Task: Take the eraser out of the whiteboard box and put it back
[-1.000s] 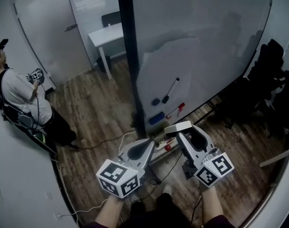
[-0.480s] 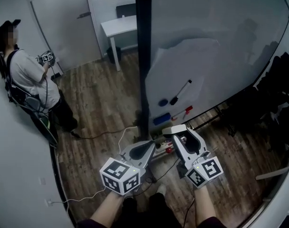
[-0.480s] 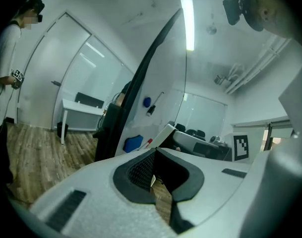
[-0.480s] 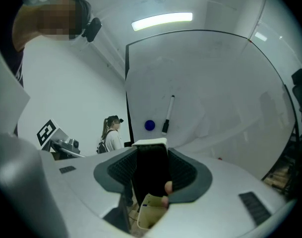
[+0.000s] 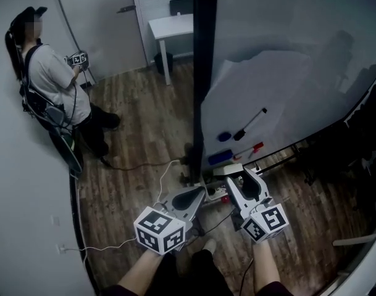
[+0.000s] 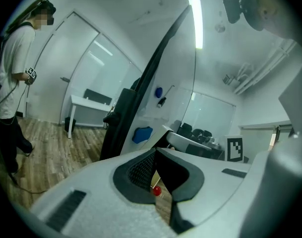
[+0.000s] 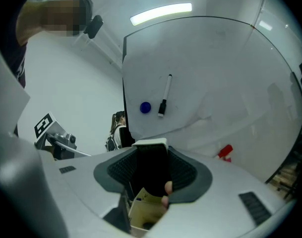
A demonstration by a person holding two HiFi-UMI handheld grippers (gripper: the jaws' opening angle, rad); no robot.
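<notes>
Only partly visible, the box [image 7: 143, 209] sits below right tool [image 7: 151, 151] gripping eraser [image 7: 151, 175]; left tool [image 6: 155, 151] closed.

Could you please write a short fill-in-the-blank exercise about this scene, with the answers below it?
1. The right gripper is shut on the ___.
2. The round magnet on the whiteboard is ___ in colour.
3. The marker beside that magnet is ___.
4. The left gripper, jaws together, holds ___.
Answers: eraser; blue; black; nothing.
</notes>
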